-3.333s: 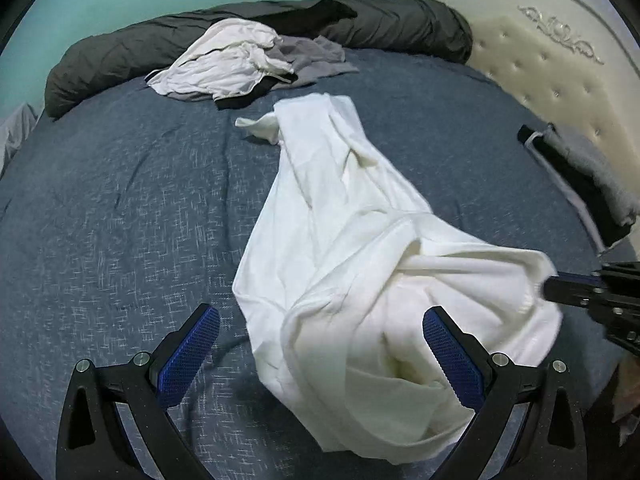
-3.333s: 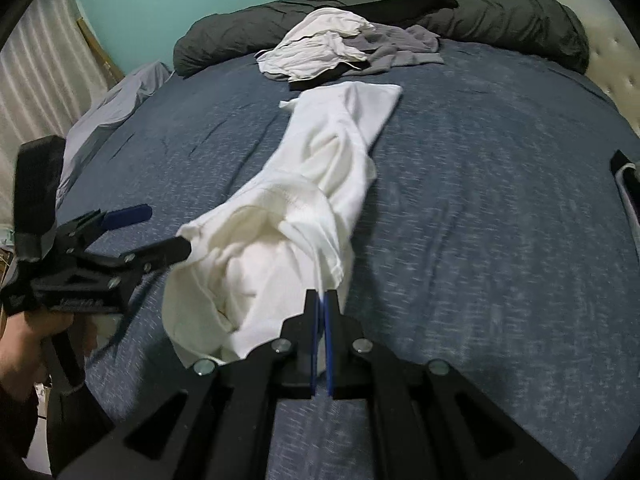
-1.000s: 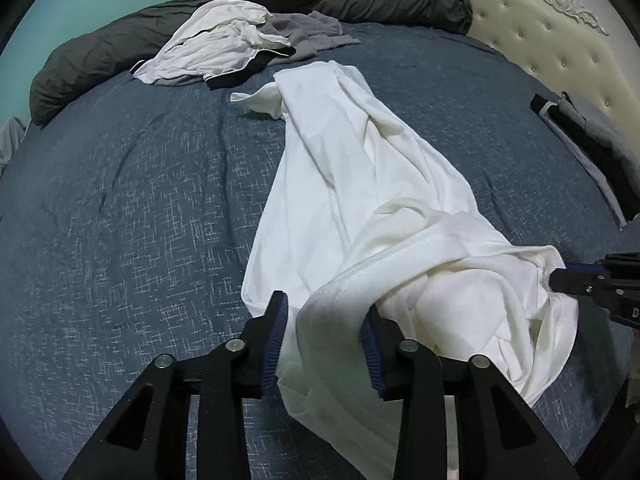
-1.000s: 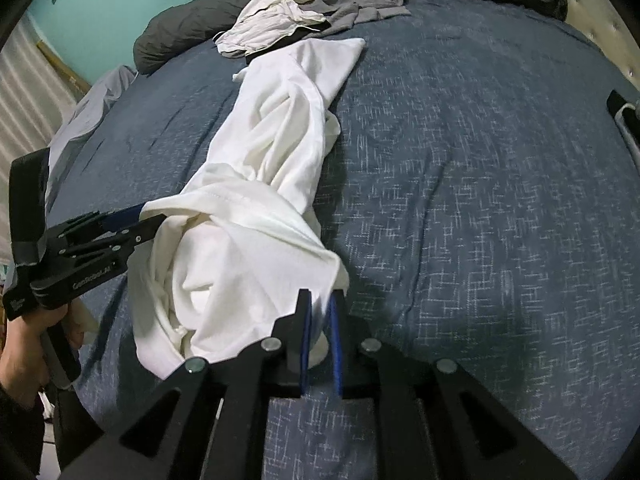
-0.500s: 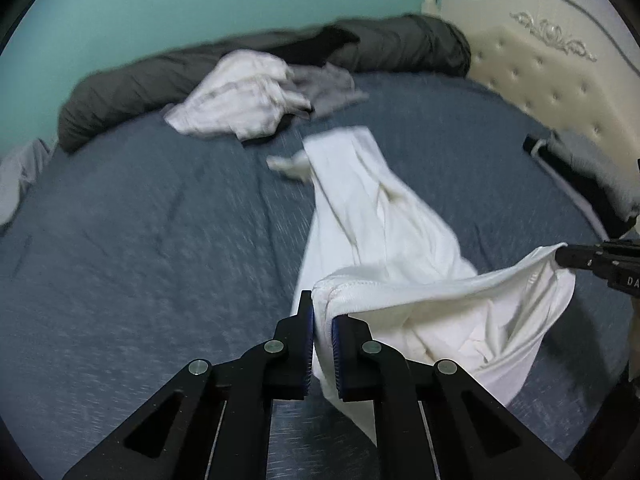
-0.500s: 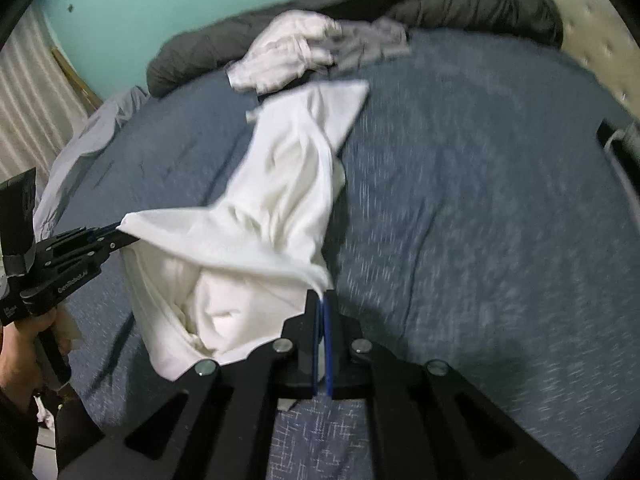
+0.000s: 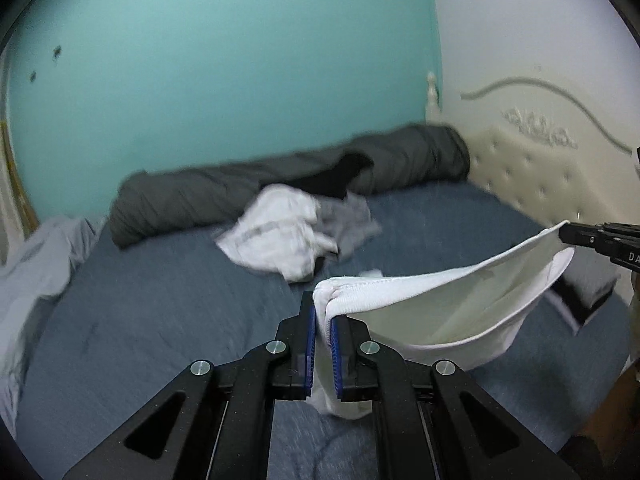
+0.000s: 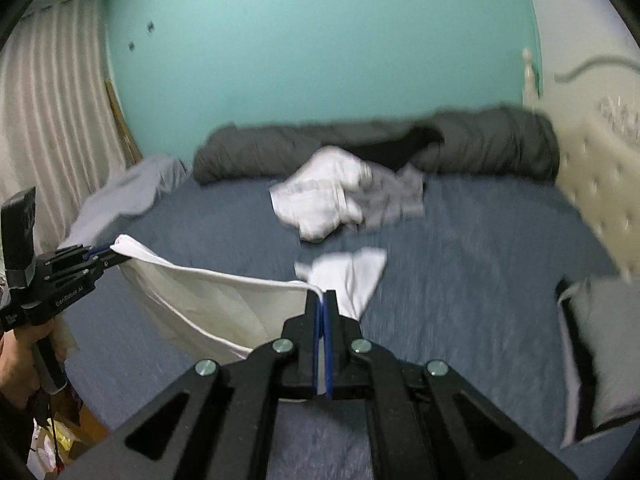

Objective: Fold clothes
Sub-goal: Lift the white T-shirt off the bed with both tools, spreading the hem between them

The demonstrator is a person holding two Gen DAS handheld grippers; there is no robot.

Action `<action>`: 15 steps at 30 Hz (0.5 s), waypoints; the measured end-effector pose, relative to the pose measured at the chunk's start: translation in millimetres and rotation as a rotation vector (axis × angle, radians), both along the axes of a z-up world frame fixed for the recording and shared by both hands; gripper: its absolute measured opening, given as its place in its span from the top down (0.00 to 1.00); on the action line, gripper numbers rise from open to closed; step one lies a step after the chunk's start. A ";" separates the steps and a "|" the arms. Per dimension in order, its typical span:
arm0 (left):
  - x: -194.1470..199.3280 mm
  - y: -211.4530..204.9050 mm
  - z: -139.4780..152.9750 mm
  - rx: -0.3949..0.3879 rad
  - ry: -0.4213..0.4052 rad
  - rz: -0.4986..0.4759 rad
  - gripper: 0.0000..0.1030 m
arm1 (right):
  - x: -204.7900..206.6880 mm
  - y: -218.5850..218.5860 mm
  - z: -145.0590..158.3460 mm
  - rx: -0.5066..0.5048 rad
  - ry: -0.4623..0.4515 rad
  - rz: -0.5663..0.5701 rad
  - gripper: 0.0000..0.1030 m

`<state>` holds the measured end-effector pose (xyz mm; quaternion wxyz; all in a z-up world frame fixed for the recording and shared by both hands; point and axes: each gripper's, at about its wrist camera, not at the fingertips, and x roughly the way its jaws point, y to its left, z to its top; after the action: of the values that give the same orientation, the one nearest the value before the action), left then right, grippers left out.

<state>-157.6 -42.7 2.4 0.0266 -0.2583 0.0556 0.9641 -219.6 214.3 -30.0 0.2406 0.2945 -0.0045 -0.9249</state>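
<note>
White garment point(image 7: 448, 300) — soft knit, stitched hem, sagging between fingers — is pinched by left gripper point(image 7: 322, 336) and right gripper point(image 8: 322, 312) above blue bedsheet point(image 7: 160, 312).

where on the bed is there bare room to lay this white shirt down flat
The bare blue bedspread between the clothes pile and the headboard, and the stretch toward the grey sheet on the left. It is crowded by the dark rolled duvet and the folded garments.
</note>
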 end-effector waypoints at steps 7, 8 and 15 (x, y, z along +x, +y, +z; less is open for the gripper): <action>28.4 0.4 104.6 -0.047 0.132 0.008 0.94 | 19.4 -1.4 111.9 -0.007 0.170 0.006 0.99; 32.8 1.5 116.8 -0.050 0.145 0.006 0.94 | 23.0 -1.5 127.0 -0.010 0.192 0.005 0.99; 63.7 9.1 201.9 -0.066 0.238 -0.006 0.94 | 40.8 2.4 208.4 -0.022 0.285 -0.007 0.99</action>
<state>-93.9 -33.6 204.3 0.0143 -0.1428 0.0911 0.9854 -178.8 216.8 178.5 0.2387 0.1574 0.0187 -0.9581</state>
